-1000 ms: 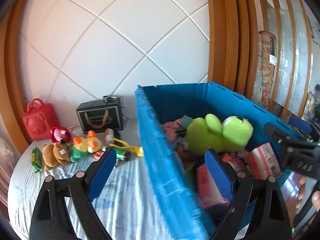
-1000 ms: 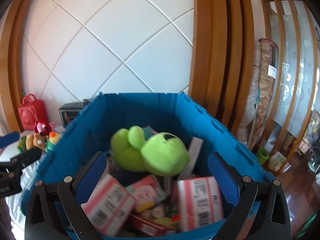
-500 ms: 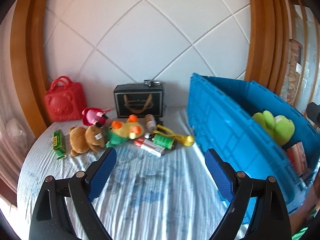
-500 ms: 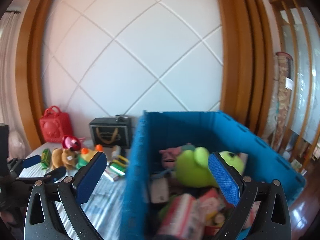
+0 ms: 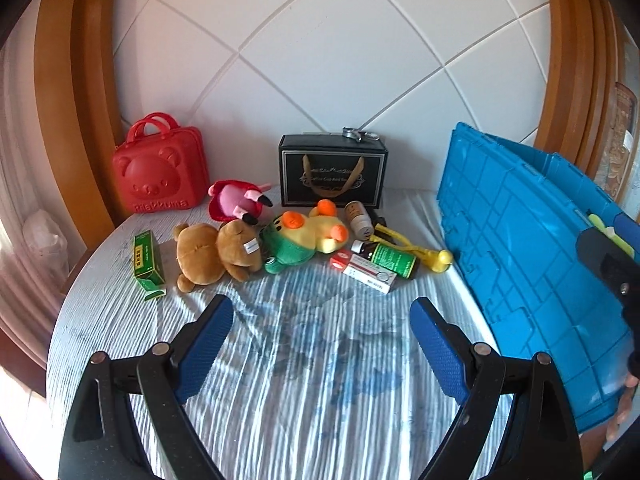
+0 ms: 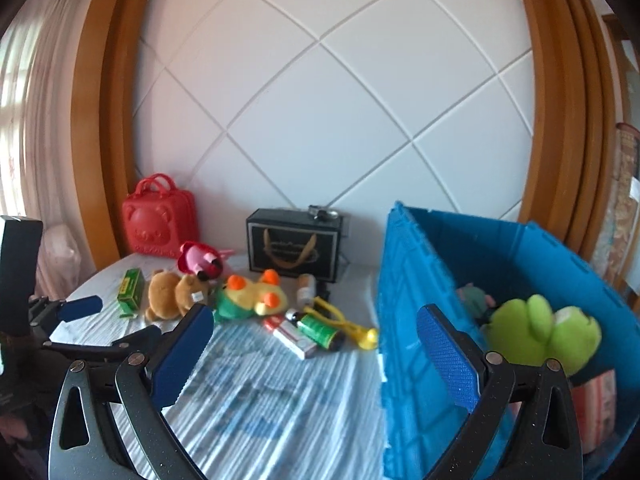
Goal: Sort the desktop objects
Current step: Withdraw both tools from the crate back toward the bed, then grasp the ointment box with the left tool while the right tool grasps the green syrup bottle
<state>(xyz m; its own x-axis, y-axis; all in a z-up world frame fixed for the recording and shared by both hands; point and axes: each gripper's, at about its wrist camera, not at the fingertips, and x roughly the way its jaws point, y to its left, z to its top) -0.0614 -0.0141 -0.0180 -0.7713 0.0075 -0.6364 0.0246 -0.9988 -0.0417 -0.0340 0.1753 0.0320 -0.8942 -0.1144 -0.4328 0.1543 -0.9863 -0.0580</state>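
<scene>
Striped tablecloth [image 5: 304, 360] under both wide-apart, empty tools [image 5: 322, 332] [image 6: 316, 350], toys [image 5: 256, 244] beyond, blue crate [image 6: 416, 280] rightward.

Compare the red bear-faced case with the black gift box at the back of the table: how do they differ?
The red case is moulded with rounded corners and a bear face; the black box is sharp-edged with a printed gold frame. The red case's handles stand stiff on top; the black box's gold handle hangs down its front. A small metal object lies on the black box; nothing lies on the red case. Both stand against the wall.
</scene>
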